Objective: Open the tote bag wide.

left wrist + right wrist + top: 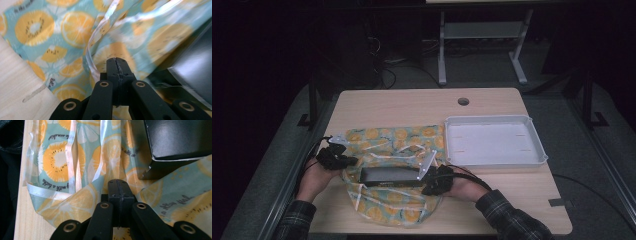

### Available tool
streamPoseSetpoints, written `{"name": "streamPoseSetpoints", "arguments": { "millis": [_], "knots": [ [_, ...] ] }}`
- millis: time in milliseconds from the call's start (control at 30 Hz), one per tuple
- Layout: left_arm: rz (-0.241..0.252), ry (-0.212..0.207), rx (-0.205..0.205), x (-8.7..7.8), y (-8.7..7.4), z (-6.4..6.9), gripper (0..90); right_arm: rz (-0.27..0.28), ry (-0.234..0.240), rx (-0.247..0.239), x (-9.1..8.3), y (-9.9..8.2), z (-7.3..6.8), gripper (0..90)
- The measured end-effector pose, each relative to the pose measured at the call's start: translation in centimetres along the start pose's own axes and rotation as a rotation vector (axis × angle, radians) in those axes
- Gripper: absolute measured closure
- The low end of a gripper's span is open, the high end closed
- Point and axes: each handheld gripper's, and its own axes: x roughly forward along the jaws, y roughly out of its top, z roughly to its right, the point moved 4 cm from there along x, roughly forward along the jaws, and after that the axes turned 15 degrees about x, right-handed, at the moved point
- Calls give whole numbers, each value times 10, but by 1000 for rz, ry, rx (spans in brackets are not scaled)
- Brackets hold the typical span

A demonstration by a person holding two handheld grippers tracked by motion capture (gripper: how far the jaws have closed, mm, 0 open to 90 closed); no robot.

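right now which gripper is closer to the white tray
Right. The right gripper sits just below the white tray's near-left corner; the left gripper is across the fruit-print bag, far left.

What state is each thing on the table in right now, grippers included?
Fruit-print bag: crumpled on the table, partly wrapped around the box.
Black box: lying flat on the bag.
White tray: empty, beside the bag.
Left gripper: jaws shut at the bag's edge.
Right gripper: jaws shut.
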Motion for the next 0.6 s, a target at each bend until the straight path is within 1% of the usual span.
{"name": "streamPoseSetpoints", "arguments": {
  "millis": [67, 100, 133, 167, 233, 267, 300, 367, 467, 500, 533, 567, 600],
  "knots": [
    [-13, -2, -13, 4, -4, -3, 898, 0, -1, 0, 0, 0, 0, 896],
    [-29, 10, -12, 5, -5, -4, 898, -1, 0, 2, 0, 0, 0, 896],
    [-33, 16, -14, 6, -6, -5, 898, -1, 0, 1, 0, 0, 0, 896],
    [-41, 13, -14, 6, -8, -7, 898, -2, 0, 2, 0, -1, 0, 897],
    [-42, 19, -15, 7, -8, -7, 898, -3, 1, 2, -1, -1, 0, 896],
    [-51, 25, -11, 9, -9, -8, 898, -3, 0, 0, -1, -1, 0, 897],
    [-76, 32, -2, 11, -12, -9, 898, -3, 0, 1, -1, -2, 0, 896],
    [-95, 37, 2, 14, -16, -11, 898, -3, 0, 1, -1, -2, 0, 896],
    [-99, 56, -16, 11, -22, -16, 899, -4, -1, 2, -1, -2, 0, 897],
    [-92, 58, -24, 10, -23, -17, 899, -3, 0, 5, -1, -2, 0, 896],
    [-88, 69, -31, 9, -24, -19, 899, -3, 0, 6, -1, -2, 0, 896],
    [-98, 81, -25, 8, -26, -20, 899, -3, -1, 5, -1, -2, 0, 896],
    [-115, 105, -19, 8, -27, -23, 899, -4, 0, 6, -1, -2, 0, 896]
  ]
}}
